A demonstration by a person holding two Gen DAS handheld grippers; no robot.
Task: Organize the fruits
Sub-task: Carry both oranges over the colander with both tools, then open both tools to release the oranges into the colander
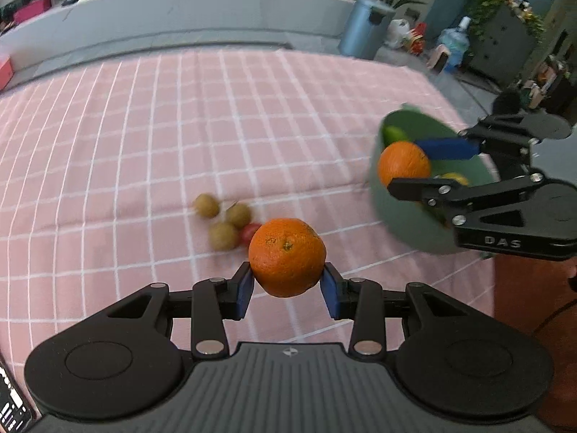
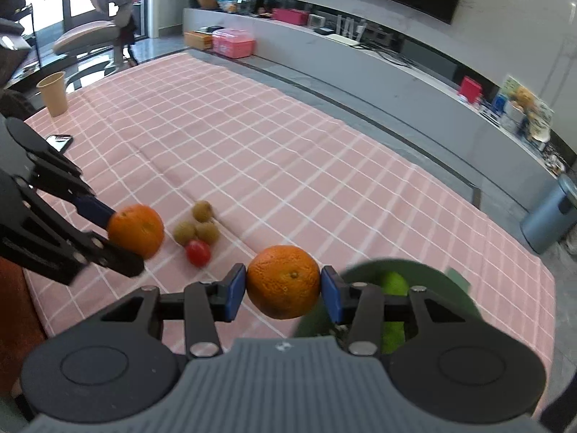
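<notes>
Right wrist view: both grippers' fingers clench oranges [image 2: 283, 281] above open pink tablecloth [image 2: 288, 151], bowl [image 2: 465, 299] beside.

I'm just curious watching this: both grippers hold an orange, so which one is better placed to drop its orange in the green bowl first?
Probably the right gripper: its orange hangs beside the green bowl, while the left gripper is farther off.

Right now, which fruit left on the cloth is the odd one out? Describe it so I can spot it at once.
On the pink checked tablecloth, left of the green bowl, a small cluster of fruit lies loose. Three are dull brown longans; touching them on the near side is the cherry tomato, the only red, glossy one.
</notes>
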